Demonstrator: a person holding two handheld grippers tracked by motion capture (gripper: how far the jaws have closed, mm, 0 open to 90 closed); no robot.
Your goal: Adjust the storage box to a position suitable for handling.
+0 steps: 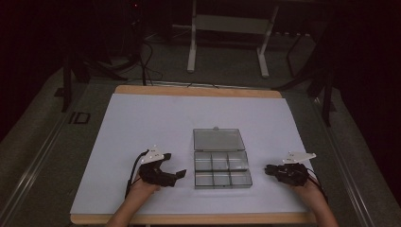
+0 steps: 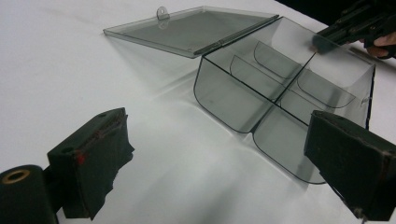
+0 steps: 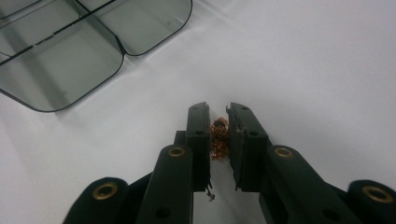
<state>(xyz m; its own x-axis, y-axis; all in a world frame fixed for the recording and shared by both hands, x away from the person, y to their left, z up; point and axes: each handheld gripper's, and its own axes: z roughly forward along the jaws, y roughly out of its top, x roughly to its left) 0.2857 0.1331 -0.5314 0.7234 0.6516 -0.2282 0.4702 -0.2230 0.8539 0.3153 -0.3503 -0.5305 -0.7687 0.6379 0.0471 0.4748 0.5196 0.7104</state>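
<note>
My left gripper [image 1: 176, 176] rests with jaws wide apart, just left of the open divided box [image 1: 222, 169]. My right gripper [image 3: 219, 140] has its jaws pinching a small tangle of copper chain [image 3: 218, 139] against the table, box up-left. From above, the chain is too small to see.

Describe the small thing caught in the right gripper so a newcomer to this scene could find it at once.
Start at the white table, then the clear compartment box near its front edge. To the box's right sits the right gripper; between its black jaws is a tiny chain, a bunched tangle. It is coppery orange, the only coloured thing among white, grey and black.
</note>
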